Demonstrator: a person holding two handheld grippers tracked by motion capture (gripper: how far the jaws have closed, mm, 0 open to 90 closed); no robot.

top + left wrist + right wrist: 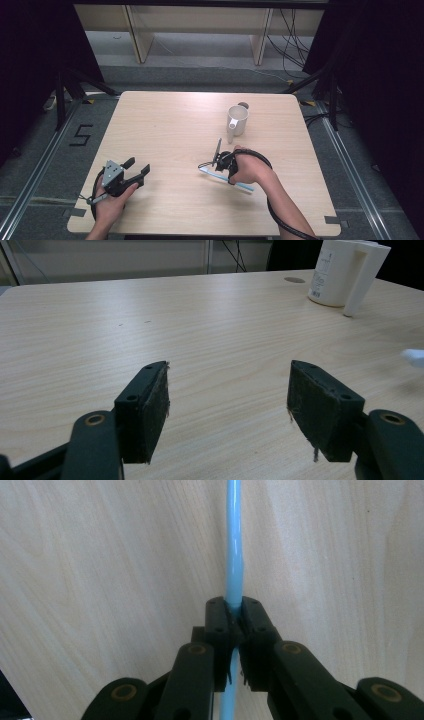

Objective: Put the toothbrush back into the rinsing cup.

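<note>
A person sits at a light wooden table (165, 125), holding a two-jaw gripper in each hand. The right gripper (234, 612) has its jaws pinched together on a thin blue straw (234, 545), which runs straight up between them and on over the wood. From above, the straw (240, 183) lies low near the front right part of the table, slanting under the right hand (252, 170), with the right gripper (216, 162) turned downward over it. The grip sits partway along the straw, probably so that it stays steady and does not swing once lifted.

A white mug (237, 120) stands upright farther back on the table, well apart from the straw, its handle facing the person. It appears to be where the straw is meant to go.

The left gripper (139, 172) rests near the front left corner, jaws spread wide with nothing between them. Its own camera looks across bare wood between the two black pads (322, 407) towards the mug (345, 272), as if it waits out of the way, ready to steady the mug if needed.
</note>
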